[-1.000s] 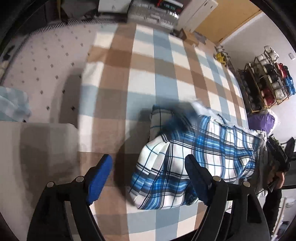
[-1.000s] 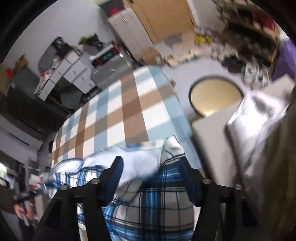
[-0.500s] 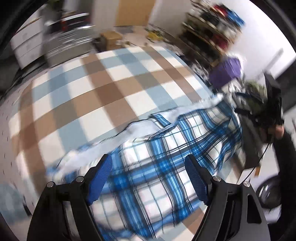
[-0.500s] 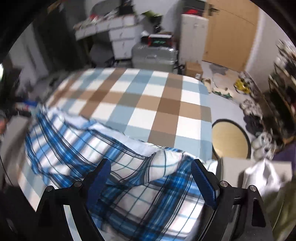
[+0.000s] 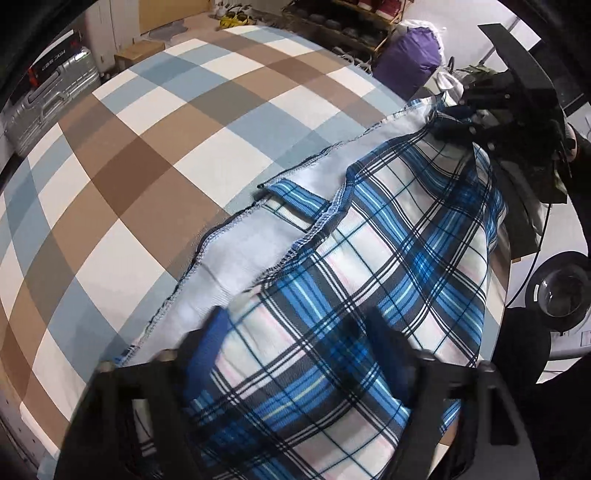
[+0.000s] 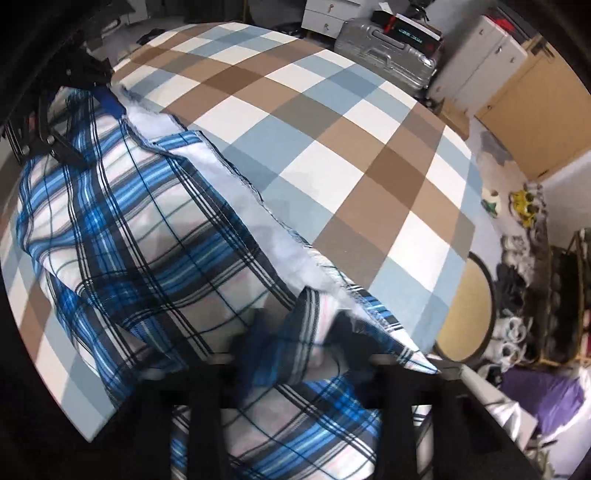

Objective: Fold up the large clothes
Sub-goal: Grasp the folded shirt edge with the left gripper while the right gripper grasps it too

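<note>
Hand-held gripper (image 6: pixel 295 332) pinching plaid garment (image 6: pixel 147 229), suitcase (image 6: pixel 388 48) beyond

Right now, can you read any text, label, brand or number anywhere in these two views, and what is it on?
Nothing can be read for certain.
Silver suitcase: raised lettering near its handle, too small and distorted to read.
Dark box on top of the suitcase: lit greenish digits, too blurred to read.
Plaid garment and checked bedcover: no text visible.

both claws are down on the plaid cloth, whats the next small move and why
Probably lift both ends together and carry them across. The left claw and right claw have just been closing with plaid cloth bunched between them, its pale edge lying uneven on the checked cover.
</note>
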